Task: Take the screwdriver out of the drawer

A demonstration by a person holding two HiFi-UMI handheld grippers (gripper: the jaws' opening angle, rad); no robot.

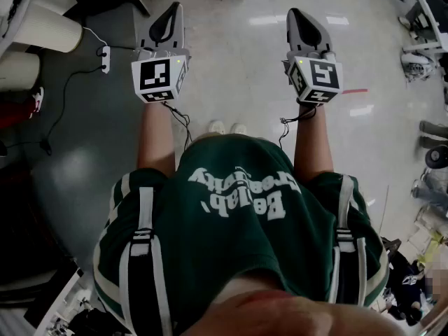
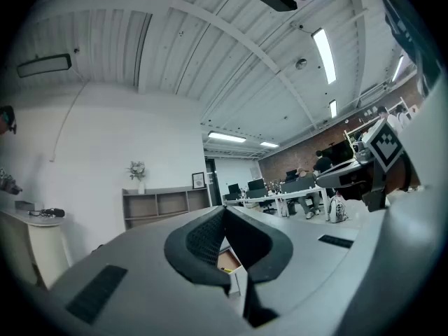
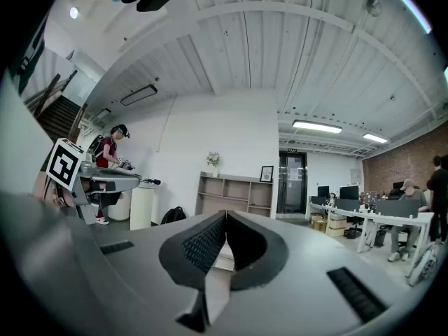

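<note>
Screwdriver not visible; left gripper (image 1: 176,10) & right gripper (image 1: 295,14), upper frame, both fully closed, empty; risk: jaws kept closed would bump drawer, not grip it.

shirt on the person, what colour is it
The shirt is dark green with white lettering across it. It shows best in the head view.

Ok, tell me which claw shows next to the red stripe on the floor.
The right claw: in the head view the red stripe lies just right of its marker cube, while the left claw is well away from it.
</note>
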